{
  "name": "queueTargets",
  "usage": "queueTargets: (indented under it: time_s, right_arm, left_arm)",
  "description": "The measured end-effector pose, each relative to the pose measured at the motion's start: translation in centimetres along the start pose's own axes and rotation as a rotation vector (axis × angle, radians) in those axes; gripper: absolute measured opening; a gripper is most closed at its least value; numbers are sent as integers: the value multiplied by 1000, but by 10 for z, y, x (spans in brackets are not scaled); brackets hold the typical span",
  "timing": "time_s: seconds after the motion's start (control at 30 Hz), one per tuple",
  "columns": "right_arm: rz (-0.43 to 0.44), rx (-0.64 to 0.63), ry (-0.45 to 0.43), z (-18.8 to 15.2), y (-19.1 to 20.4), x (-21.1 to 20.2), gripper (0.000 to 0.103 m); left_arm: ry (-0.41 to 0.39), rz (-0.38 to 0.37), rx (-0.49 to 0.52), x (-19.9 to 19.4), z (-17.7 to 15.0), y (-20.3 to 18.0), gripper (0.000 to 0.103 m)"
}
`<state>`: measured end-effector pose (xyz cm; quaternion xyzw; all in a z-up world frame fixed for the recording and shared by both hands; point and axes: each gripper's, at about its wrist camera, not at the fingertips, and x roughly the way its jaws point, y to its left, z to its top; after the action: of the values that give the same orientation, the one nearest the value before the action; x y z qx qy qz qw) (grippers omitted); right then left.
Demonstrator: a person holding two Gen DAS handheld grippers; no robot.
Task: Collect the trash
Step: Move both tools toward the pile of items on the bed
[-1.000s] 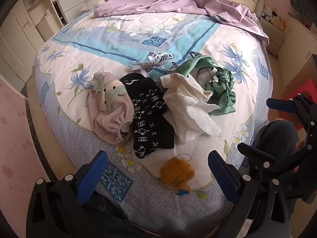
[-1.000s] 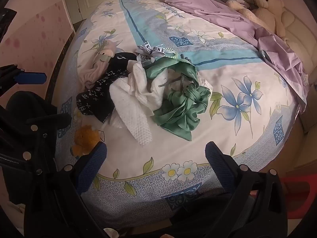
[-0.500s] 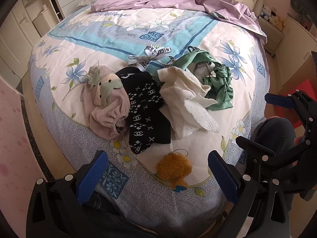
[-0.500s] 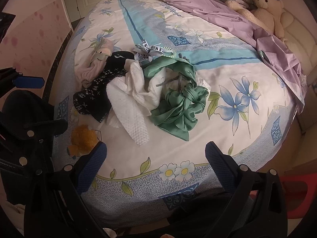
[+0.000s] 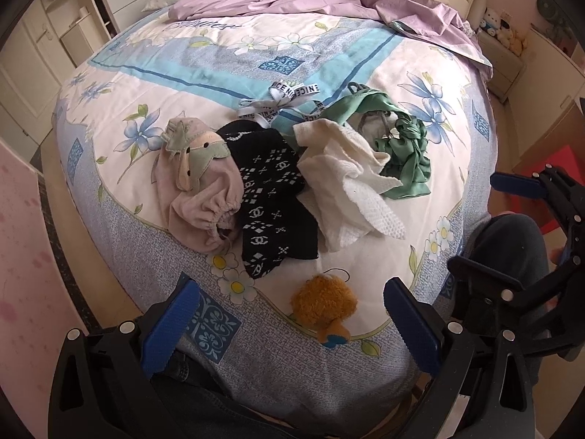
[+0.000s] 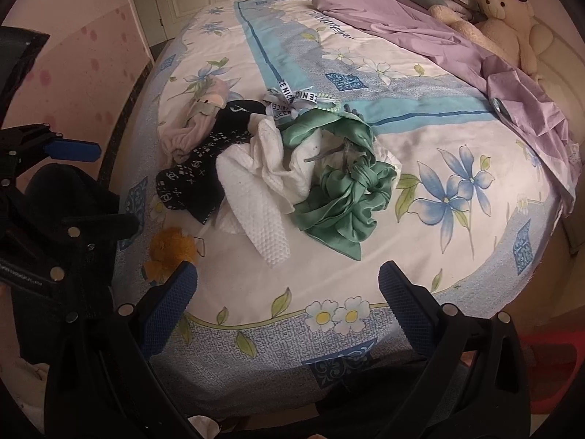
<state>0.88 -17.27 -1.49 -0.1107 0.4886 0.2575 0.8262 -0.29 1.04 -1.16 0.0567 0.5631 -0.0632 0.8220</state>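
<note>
A pile lies on the flowered bed: a pink plush pouch (image 5: 199,186), a black patterned cloth (image 5: 272,201), a white waffle cloth (image 5: 347,183), green satin fabric (image 5: 406,150) and a lettered white ribbon (image 5: 289,98). A small orange plush toy (image 5: 323,307) lies near the front edge. My left gripper (image 5: 289,325) is open and empty, just before the toy. My right gripper (image 6: 287,311) is open and empty over the bed's front edge, short of the white cloth (image 6: 256,197) and the green fabric (image 6: 343,197). The toy (image 6: 172,252) shows by its left finger.
A purple sheet (image 5: 321,0) is bunched at the bed's far end beside a cream teddy bear (image 6: 508,18). A pink wall (image 5: 22,256) stands left of the bed. A red object (image 5: 548,168) sits on the floor at right. Cupboards (image 5: 44,44) line the far left.
Both grippers have moved slightly forward and over the bed, so the pile sits lower and closer in view. Both stay open and nothing has been touched.
</note>
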Motion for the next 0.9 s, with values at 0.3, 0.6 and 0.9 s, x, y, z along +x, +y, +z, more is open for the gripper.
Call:
queueTargets:
  time_s: [0.3, 0.6, 0.9]
  right_arm:
    - [52, -15, -13, -10, -1, -5, 97]
    - [55, -74, 15, -23, 15, -3, 97]
    - [29, -131, -2, -16, 24, -3, 97]
  left_arm:
    - [8, 3, -12, 0, -6, 10, 99]
    - [11, -2, -74, 1, -12, 32, 99]
    - [37, -30, -69, 8, -23, 29, 99]
